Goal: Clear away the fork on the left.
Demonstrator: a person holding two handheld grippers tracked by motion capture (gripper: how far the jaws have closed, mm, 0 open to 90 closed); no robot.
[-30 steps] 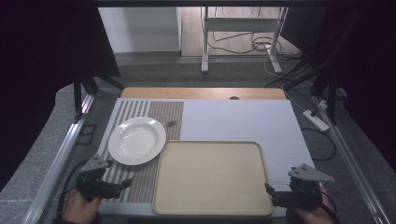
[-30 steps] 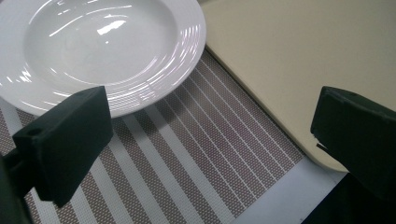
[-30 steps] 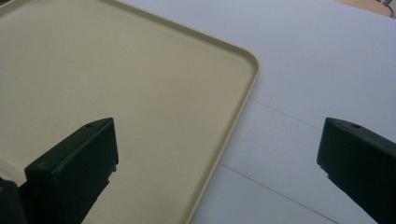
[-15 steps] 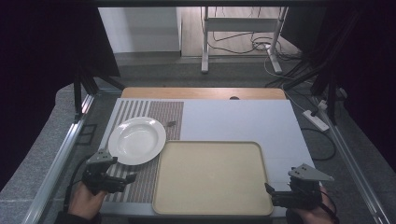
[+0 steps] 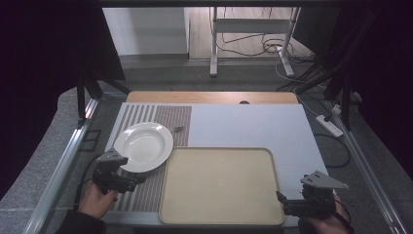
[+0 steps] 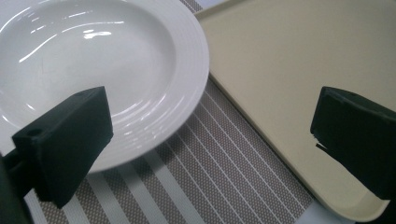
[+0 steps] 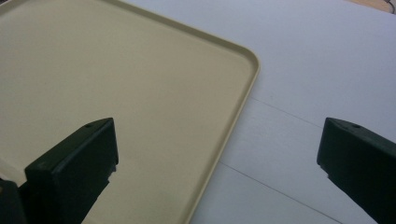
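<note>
Resting on the striped mat (image 5: 146, 122), the white plate (image 5: 143, 146) is seen whole from the high view, just beside the empty tan tray (image 5: 221, 185). In the left gripper view the plate (image 6: 98, 70) is cut off at the frame edges. The left tongs (image 5: 127, 180) are spread wide near its rim. The right tongs (image 5: 282, 202) are likewise spread, astride the tray's edge (image 7: 240, 107) over the white tabletop (image 7: 317, 70).

L hand-held gripper (image 5: 127, 180) agape, R hand-held gripper (image 5: 281, 200) agape
</note>
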